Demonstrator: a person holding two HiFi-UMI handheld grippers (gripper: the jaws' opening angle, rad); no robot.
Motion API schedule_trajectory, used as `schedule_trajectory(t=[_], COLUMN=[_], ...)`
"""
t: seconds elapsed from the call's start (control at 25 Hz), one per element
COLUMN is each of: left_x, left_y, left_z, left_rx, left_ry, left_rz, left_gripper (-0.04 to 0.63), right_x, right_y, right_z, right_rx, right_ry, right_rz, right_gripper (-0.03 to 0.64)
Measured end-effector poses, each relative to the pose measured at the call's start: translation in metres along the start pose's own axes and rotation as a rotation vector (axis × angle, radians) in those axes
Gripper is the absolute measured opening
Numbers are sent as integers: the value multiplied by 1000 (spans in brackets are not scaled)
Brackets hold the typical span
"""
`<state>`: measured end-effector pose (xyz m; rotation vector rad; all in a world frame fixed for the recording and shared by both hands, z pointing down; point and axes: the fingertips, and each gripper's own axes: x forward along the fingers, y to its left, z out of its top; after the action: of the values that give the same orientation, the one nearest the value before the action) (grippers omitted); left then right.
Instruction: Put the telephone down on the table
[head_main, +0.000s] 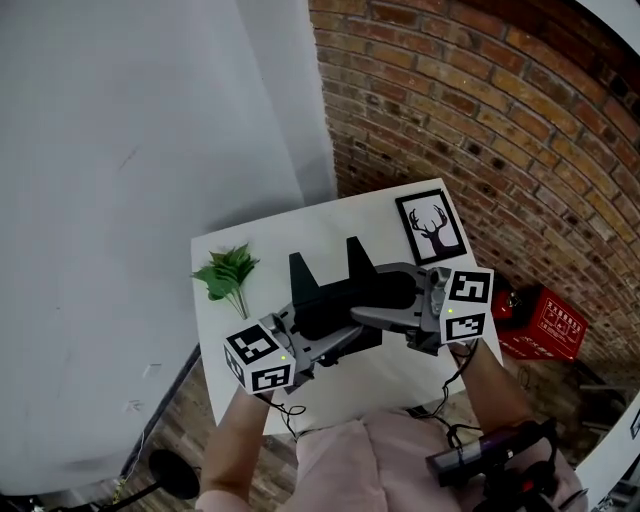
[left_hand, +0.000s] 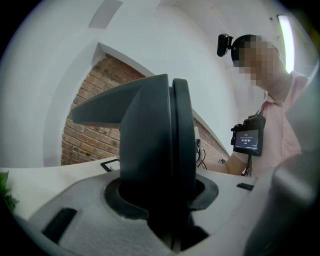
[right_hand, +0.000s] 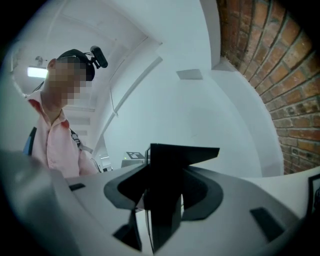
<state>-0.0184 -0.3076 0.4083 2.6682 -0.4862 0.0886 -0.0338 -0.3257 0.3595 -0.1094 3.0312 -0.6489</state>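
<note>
The left claw (head_main: 315, 330) and the right claw (head_main: 388, 300) are pointing inward toward each other, roughly level. Each is clamping its jaws on an end of the dark telephone (head_main: 345, 295). Both forearms are reaching forward from the torso, and the marker cubes are facing up.

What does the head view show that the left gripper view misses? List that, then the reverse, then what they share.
Head view only: the red crate on the floor, the two marker cubes, the deer inside the framed picture.
Left gripper view only: the camera on the person's head, a bright light strip.
Shared: the white table, the brick wall, the green sprig (just a leaf edge in the left gripper view), the picture's frame, the pink shirt, the left gripper.
</note>
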Motion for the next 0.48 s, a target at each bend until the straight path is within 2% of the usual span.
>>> schedule_trajectory(t=[0.48], left_x=[18], left_y=[16], left_z=[-43], left_rx=[-111], left_ry=[24], left_rz=[10], left_gripper=[169], right_x=[-11], right_y=[-24], right_z=[-42], right_rx=[110], right_ry=[39], right_rz=[5], right_gripper=[195])
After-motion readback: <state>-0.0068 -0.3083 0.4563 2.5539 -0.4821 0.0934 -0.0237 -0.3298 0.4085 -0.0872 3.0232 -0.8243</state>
